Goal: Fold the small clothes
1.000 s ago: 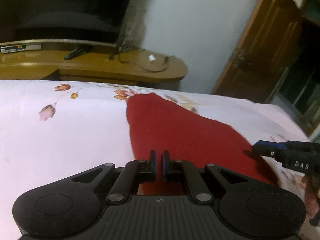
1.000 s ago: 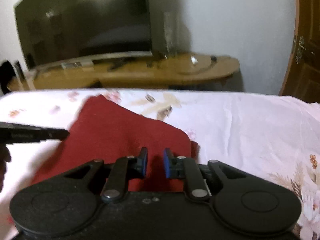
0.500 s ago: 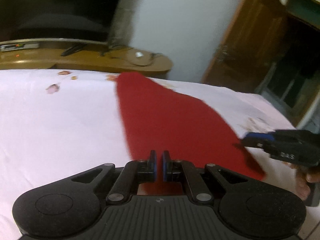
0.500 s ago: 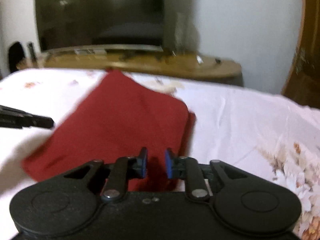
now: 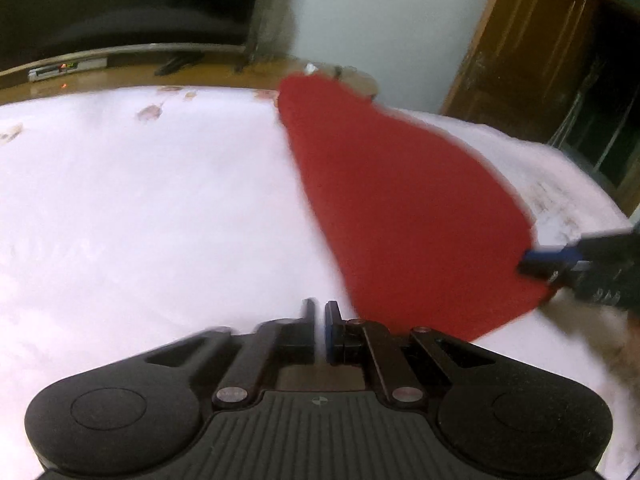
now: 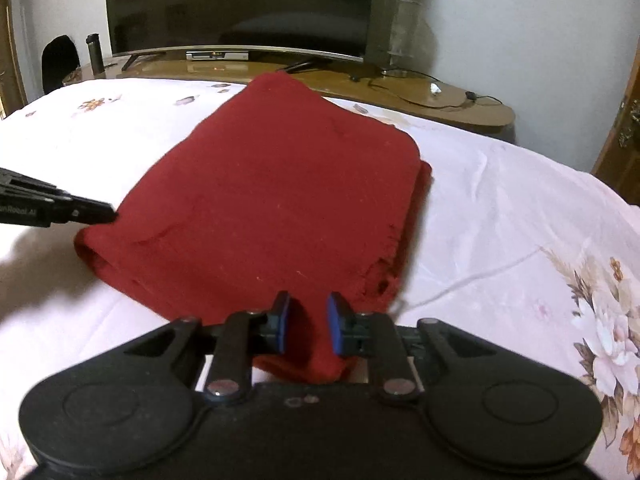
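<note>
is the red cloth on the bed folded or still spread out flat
Folded. The red cloth lies doubled on the bed: stacked layers show along its right edge and a rolled fold at its near-left corner.

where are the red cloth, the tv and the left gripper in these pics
red cloth [image 6: 264, 200]: right wrist view, middle of its top layer
tv [image 6: 240, 4]: right wrist view, centre of the dark screen
left gripper [image 5: 319, 322]: left wrist view, the gap between its fingertips

Left tongs [image 5: 319, 322] nearly closed, empty, right tongs [image 6: 306, 320] slightly parted, gripping fabric
</note>
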Motion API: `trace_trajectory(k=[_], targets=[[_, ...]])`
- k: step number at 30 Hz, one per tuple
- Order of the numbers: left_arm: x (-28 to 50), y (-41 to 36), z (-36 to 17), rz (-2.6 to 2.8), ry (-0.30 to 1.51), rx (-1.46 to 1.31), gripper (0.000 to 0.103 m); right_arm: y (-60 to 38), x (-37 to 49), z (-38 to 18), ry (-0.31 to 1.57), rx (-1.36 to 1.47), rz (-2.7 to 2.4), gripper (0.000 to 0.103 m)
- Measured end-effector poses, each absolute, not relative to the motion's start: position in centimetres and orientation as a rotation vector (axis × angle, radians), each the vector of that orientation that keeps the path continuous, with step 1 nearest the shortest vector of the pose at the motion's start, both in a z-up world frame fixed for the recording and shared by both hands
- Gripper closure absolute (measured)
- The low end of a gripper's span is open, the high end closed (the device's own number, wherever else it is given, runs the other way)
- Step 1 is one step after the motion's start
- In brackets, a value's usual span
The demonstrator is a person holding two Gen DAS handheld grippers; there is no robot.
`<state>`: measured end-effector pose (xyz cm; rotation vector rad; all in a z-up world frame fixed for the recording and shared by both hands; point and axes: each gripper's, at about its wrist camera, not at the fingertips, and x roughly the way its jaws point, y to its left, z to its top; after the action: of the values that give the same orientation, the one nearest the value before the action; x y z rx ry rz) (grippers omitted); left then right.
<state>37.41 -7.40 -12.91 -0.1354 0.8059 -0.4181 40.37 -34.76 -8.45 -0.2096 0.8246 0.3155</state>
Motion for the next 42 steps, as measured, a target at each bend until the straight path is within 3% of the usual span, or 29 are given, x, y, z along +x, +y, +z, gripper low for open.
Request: trace_trajectory(k=[7,12,30,36,40,42], targets=[[36.0,-9.1,-7.8,-0.473,0.689,-0.187,0.100,-32.8,38.4,-6.5,0.740,-0.173,0.358,0.080],[36.9,-13.3,-9.7,-0.470,0.776,-0.111,0.100,-30.5,38.9,-6.9,0.754,-0.165,0.399,0.080],[35.1,-12.7,-8.7,-0.453,0.682,-0.105,0.100,-33.6,39.0,-8.6,0.826,-0.075,0.386,0.077],[40.3,-13.7,-6.6,-0.460,0.630,-0.049,0.099,-34.8,41.3,-5.9,0.712,0.018,0.368,0.075],[43.8,-14.6,-9.3,-0.479,0.711,-0.048,0.098,-34.5,44.4,-6.3,0.722,0.032,0.333,0.076],[43.7,-14.6,-9.1,-0.511,0.717,-0.015,0.098,-34.2,45.9,-8.1,0.818,-0.040,0.291,0.078]])
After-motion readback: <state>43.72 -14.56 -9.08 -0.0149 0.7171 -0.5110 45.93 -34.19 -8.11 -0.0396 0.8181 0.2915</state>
